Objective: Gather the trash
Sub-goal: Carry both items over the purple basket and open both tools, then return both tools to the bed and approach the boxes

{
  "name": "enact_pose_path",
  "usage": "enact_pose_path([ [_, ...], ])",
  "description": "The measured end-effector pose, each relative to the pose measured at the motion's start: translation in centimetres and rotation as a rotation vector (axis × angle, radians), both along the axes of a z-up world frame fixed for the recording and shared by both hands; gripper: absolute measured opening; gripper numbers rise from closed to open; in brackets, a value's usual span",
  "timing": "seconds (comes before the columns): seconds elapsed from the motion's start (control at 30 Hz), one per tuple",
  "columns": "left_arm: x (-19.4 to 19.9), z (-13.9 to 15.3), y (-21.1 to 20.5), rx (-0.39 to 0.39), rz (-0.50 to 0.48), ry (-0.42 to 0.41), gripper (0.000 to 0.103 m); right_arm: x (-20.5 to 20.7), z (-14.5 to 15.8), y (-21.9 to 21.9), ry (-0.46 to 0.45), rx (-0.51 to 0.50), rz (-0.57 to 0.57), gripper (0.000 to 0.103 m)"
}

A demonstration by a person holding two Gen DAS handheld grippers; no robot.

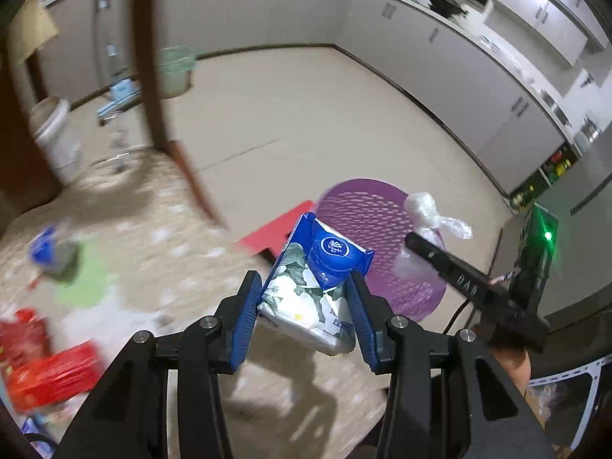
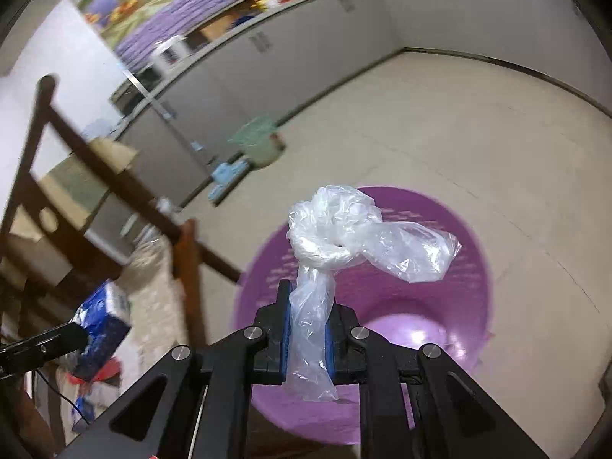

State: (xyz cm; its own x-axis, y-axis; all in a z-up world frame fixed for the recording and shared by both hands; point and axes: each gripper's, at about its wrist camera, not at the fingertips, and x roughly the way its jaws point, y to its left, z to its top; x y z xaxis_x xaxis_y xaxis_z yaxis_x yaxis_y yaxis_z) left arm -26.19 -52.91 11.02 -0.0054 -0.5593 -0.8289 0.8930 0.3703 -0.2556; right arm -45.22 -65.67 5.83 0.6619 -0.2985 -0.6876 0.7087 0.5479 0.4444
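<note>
A blue and white tissue pack [image 1: 317, 287] with a flower print sits between the blue pads of my left gripper [image 1: 306, 298], which is shut on it above the edge of a patterned tabletop [image 1: 160, 237]. A purple plastic bin [image 1: 382, 244] stands on the floor just beyond. In the right wrist view my right gripper [image 2: 309, 317] is shut on a knotted clear plastic bag [image 2: 344, 229], held over the open purple bin [image 2: 440, 298]. The right gripper [image 1: 411, 239] with the bag [image 1: 432, 218] also shows at the right of the left wrist view. The tissue pack [image 2: 103, 317] appears at lower left of the right wrist view.
Red packages [image 1: 42, 363], a blue wrapper [image 1: 46, 248] and a green patch [image 1: 82, 283] lie on the tabletop. A dark wooden chair [image 2: 95, 176] stands by the table. A green-lined bucket [image 1: 174, 70] and a white bucket [image 1: 57, 134] stand near white cabinets [image 1: 440, 57]. The beige floor is wide.
</note>
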Motion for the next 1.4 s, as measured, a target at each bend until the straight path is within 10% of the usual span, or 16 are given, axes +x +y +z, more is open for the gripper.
enact_pose_path([
  [0.2, -2.0, -2.3, -5.0, 0.029, -0.044, 0.009, 0.048, -1.4, -0.8, -1.7, 0.059, -0.013, -0.049, 0.019],
  [0.33, -1.5, -3.2, -5.4, 0.031, -0.039, 0.032, 0.059, -1.6, -0.7, -1.9, 0.037, -0.014, -0.061, 0.05],
  [0.8, -0.4, 0.4, 4.2, 0.015, 0.07, -0.074, 0.063, -4.2, -0.1, -2.8, 0.141, -0.139, -0.293, 0.057],
  [1.13, 3.0, 1.4, 15.8, 0.09, 0.297, -0.185, 0.063, -4.1, -2.2, -3.7, 0.18, -0.033, -0.262, 0.017],
  [1.4, 5.3, 2.2, 26.7, 0.152, 0.523, -0.244, 0.064, -4.7, -2.9, -2.5, 0.151, 0.046, -0.229, 0.014],
])
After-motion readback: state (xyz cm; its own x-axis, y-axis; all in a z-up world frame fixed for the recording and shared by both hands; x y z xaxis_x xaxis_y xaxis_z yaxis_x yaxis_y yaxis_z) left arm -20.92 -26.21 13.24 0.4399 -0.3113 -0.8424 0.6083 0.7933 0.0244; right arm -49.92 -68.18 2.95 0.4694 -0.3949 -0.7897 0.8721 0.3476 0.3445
